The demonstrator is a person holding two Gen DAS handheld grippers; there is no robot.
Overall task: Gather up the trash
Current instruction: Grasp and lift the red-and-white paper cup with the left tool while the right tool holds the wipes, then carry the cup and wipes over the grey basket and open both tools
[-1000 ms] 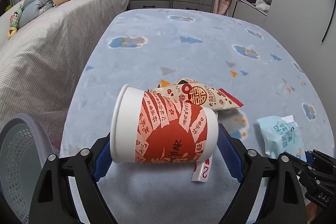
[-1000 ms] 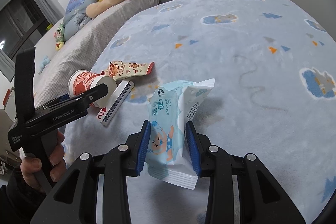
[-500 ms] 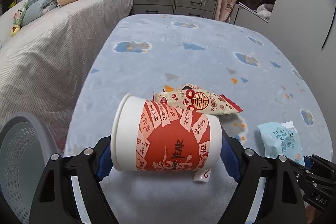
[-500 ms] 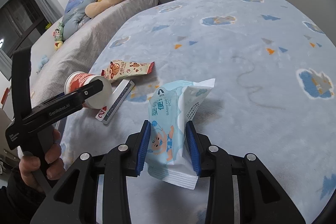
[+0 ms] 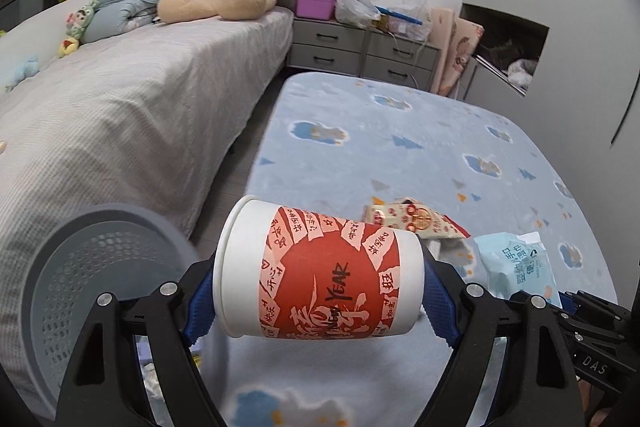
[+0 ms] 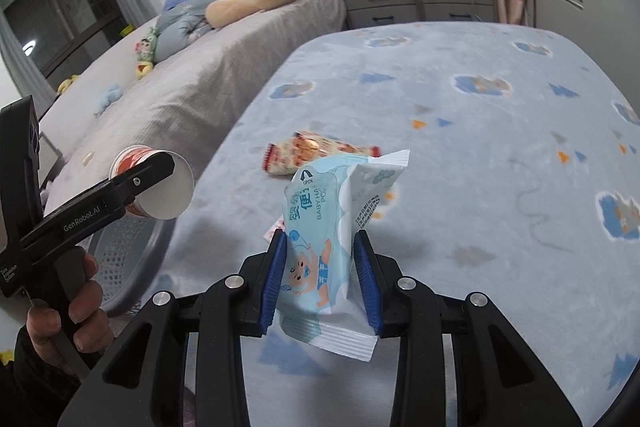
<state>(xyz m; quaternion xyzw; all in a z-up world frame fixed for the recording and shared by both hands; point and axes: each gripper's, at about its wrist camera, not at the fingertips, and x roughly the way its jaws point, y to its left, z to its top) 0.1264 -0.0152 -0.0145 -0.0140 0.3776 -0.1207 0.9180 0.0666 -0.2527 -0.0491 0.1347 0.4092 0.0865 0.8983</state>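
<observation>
Trash is held in both claws: the left claw [image 5: 318,301] clamps a red-and-white paper cup [image 5: 320,269] on its side, lifted beside the rim of the grey perforated basket [image 5: 96,267], and the right claw [image 6: 320,277] pinches a pale blue wipes packet [image 6: 330,227] upright above the blue rug [image 6: 480,107]. A red-and-cream snack wrapper [image 6: 316,151] lies flat on the rug beyond the packet.

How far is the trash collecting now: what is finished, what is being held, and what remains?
Nothing clearly shows as binned; the basket's inside is mostly hidden. In hand: the left claw grips the cup above the blanket, near the basket; the right claw grips the wipes pack. Left: drop both in, then fetch the snack wrapper and a small packet partly hidden behind the pack.
</observation>
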